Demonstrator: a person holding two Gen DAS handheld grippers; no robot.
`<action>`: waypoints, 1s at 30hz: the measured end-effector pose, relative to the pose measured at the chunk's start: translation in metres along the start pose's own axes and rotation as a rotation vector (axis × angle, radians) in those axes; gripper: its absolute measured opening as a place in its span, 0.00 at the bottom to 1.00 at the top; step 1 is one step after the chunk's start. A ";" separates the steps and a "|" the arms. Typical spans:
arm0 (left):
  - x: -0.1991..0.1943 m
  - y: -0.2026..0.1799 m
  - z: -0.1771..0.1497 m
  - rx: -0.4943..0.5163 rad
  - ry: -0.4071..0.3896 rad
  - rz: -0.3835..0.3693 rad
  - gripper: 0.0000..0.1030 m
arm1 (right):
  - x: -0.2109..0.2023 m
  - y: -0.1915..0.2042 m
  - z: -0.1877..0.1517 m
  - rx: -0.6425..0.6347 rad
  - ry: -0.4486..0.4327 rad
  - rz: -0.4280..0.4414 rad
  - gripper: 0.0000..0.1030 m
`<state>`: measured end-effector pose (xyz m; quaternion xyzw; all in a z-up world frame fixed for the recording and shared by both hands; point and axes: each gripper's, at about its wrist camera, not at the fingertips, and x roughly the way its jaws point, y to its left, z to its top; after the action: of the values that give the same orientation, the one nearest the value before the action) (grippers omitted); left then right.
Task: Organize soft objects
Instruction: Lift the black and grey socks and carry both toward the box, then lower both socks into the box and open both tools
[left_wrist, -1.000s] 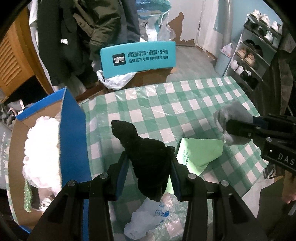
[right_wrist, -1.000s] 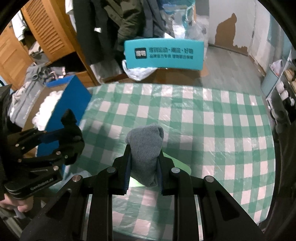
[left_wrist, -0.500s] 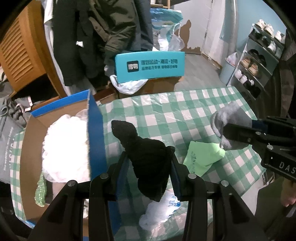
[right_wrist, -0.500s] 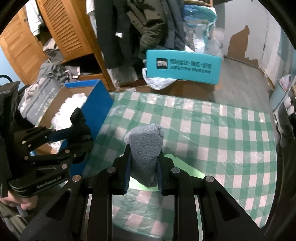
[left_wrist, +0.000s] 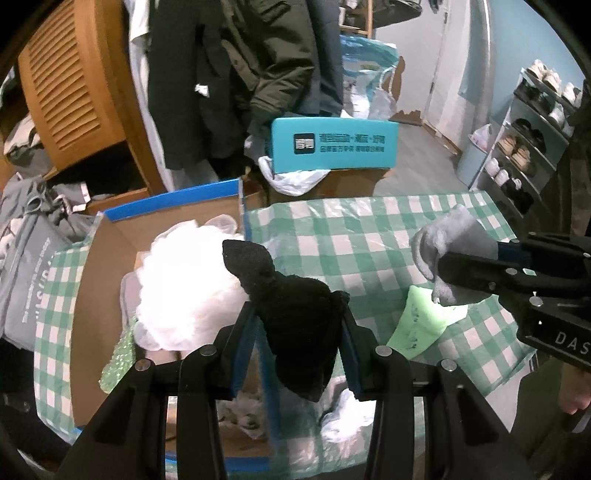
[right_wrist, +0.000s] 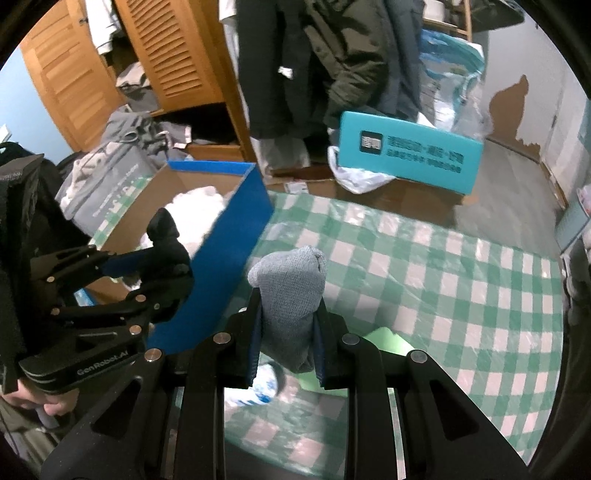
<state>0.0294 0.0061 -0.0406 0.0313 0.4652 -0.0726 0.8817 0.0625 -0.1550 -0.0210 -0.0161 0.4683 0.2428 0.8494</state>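
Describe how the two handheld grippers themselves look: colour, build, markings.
Both are matte black, angular, with silver screw heads and blue pads inside the fingers. The left gripper reads "GenRobot.AI" in white; the right gripper shows "DAS", the rest cut off. No cables visible.

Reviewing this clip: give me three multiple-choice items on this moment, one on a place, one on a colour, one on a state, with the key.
1. Where does the fluffy white soft bundle lie?
A. in the blue-walled cardboard box
B. on the green paper sheet
C. on the shoe rack

2. What colour is the knitted sock held by the right gripper?
A. black
B. grey
C. red

3. How is the left gripper?
A. open, empty
B. shut on the black knitted sock
C. resting on the green-and-white checked tablecloth

Key: 1 A, the bundle sits between the box walls; 2 B, grey knit shows between its jaws; 3 B, the black sock is pinched between its jaws.
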 end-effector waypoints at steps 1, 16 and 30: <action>-0.001 0.003 -0.001 -0.005 0.000 0.004 0.42 | 0.001 0.005 0.002 -0.007 -0.001 0.005 0.21; -0.013 0.057 -0.022 -0.093 -0.001 0.064 0.42 | 0.025 0.071 0.023 -0.104 0.027 0.071 0.21; -0.005 0.106 -0.043 -0.161 0.039 0.119 0.42 | 0.056 0.124 0.034 -0.189 0.076 0.133 0.21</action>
<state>0.0082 0.1167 -0.0621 -0.0108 0.4838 0.0183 0.8749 0.0611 -0.0148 -0.0216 -0.0742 0.4754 0.3408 0.8077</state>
